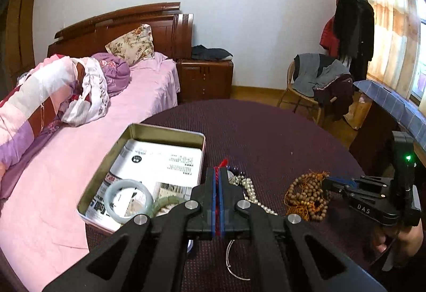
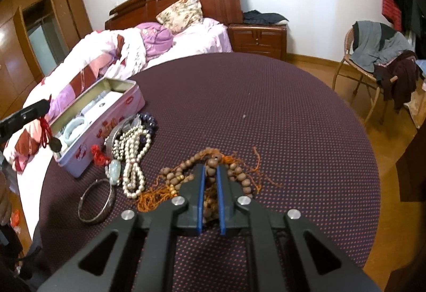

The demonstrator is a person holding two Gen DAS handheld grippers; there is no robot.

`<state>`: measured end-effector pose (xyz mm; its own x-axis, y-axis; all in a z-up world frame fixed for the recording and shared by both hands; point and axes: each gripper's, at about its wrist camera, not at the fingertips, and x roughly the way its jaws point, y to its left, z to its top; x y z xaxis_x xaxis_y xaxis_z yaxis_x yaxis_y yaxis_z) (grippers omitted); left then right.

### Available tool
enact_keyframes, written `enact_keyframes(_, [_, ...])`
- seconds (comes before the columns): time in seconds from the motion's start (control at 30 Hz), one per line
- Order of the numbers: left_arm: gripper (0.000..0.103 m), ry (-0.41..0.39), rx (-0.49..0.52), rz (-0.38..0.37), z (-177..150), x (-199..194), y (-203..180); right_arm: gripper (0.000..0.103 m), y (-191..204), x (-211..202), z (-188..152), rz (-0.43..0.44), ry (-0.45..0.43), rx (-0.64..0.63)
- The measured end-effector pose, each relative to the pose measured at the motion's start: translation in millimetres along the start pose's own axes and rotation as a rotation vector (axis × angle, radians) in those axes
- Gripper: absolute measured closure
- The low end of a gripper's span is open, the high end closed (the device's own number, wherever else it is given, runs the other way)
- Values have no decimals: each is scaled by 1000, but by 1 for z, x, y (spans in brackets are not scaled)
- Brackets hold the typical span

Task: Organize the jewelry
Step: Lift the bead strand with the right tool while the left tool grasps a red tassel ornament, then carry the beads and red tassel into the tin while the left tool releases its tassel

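My left gripper [image 1: 219,172] is shut on a red cord [image 1: 218,201]. In the right wrist view the cord [image 2: 44,129] hangs from it with a dark pendant [image 2: 54,144] over the pink tin [image 2: 106,129]. My right gripper [image 2: 211,169] is low over a heap of brown wooden beads [image 2: 239,175] on the table. It is open a little, with beads between its pads and the heap resting on the cloth. Pale and green jade bangles [image 1: 127,197] lie in the tin [image 1: 165,129] on printed paper.
Beside the tin lie a pearl necklace [image 2: 133,159], dark purple beads [image 2: 149,121], a jade pendant on red cord [image 2: 115,168] and a silver bangle [image 2: 98,201]. The round table [image 2: 253,105] has a dotted purple cloth. A bed [image 1: 80,159] is at its left, a chair [image 1: 314,84] beyond.
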<state>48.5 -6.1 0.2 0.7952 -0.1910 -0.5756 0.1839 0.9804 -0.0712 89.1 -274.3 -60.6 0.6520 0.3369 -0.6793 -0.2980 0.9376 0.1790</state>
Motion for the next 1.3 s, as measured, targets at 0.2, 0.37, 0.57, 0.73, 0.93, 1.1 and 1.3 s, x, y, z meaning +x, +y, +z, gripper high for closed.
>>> enact_keyframes(0.2, [103, 2, -3, -5, 1, 4, 2, 48, -4, 7, -1, -28, 21, 20])
enact_keyframes(0.37, [103, 7, -3, -14, 1, 8, 3, 48, -5, 24, -4, -31, 85, 19])
enact_keyframes(0.57, [103, -6, 8, -11, 10, 9, 5, 85, -1, 22, -2, 7, 77, 7])
enact_keyframes(0.73, [103, -44, 22, 13, 23, 1, 14, 85, 6, 5, 9, 11, 13, -6])
enact_keyframes(0.93, [103, -73, 30, 53, 36, -2, 29, 85, 19, -12, 34, 8, -58, -50])
enact_keyframes(1.1, [103, -79, 27, 90, 43, 3, 45, 85, 37, -13, 63, 22, -102, -102])
enact_keyframes(1.3, [103, -85, 21, 123, 52, 11, 64, 85, 63, -6, 92, 55, -146, -152])
